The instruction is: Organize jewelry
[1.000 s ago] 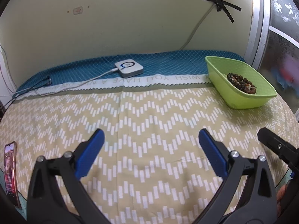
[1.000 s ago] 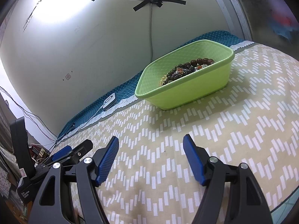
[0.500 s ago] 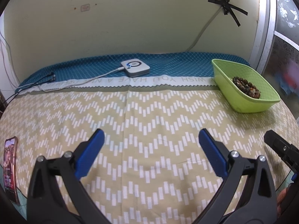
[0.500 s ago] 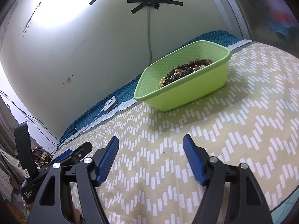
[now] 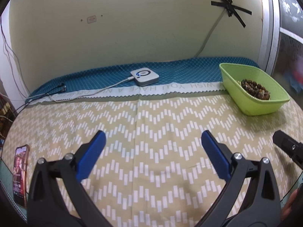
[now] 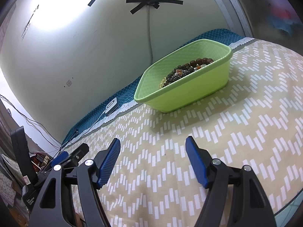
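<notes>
A lime green plastic bin [image 5: 265,104] [image 6: 189,92] stands on the patterned cloth near the wall, at the right of the left wrist view and ahead of the right gripper. Inside it lie brown and dark bead bracelets [image 5: 253,89] [image 6: 189,69] in a heap. My left gripper [image 5: 153,138] hovers open over bare cloth, well short and left of the bin, with nothing between its blue pads. My right gripper [image 6: 153,145] is open and empty too, a short way in front of the bin. Its black finger shows at the right edge of the left wrist view.
A white square device [image 5: 144,76] with a cable lies on the teal cloth strip [image 5: 189,70] by the wall. A phone [image 5: 19,172] rests at the table's left edge. Wires hang at the far left. A frosted window frame [image 5: 270,28] borders the right.
The left wrist view has tilted upward a little, so the wall fills more of it and the bin sits lower and further right. Both grippers stay open and empty.
</notes>
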